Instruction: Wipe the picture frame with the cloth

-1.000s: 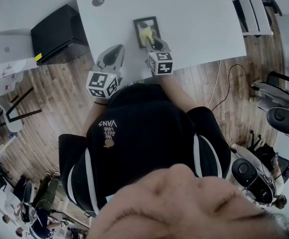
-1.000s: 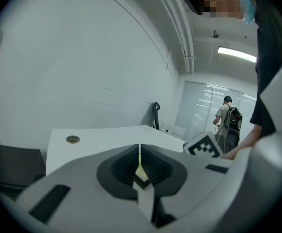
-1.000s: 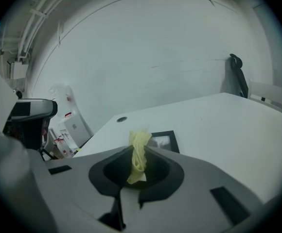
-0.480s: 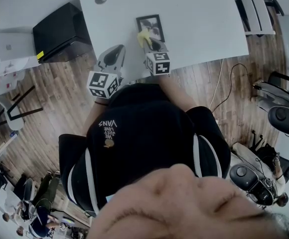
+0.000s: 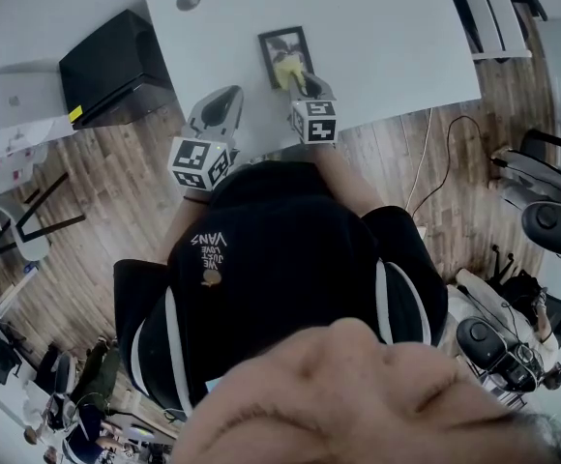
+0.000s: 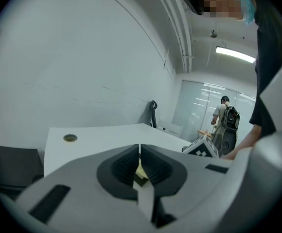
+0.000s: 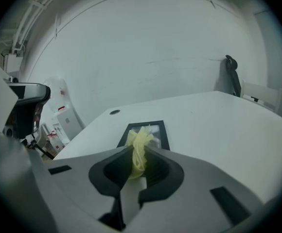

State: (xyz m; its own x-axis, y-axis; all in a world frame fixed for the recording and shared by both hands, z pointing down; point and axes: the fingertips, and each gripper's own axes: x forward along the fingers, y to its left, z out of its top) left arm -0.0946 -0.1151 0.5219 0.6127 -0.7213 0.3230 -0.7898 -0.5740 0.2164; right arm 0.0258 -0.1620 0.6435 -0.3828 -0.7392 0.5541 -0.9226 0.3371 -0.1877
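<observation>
A black picture frame (image 5: 283,46) lies flat on the white table (image 5: 387,37). A bunched yellow cloth (image 5: 288,68) rests on its near half. My right gripper (image 5: 300,81) is shut on the cloth and reaches over the table's front edge. In the right gripper view the cloth (image 7: 139,147) stands up between the jaws of that gripper (image 7: 140,155), with the frame (image 7: 159,131) just beyond. My left gripper (image 5: 224,101) hovers at the table's front edge, left of the frame. Its jaws (image 6: 139,154) are shut with nothing between them.
A round cable hole (image 5: 189,0) is in the table's far left corner. A black box (image 5: 116,58) stands on the floor to the table's left. A chair (image 5: 493,13) stands at the right end. Cables (image 5: 426,162) run over the wood floor.
The right gripper has slid the cloth from the frame's left edge back toward its middle. The left gripper has stayed in place.
</observation>
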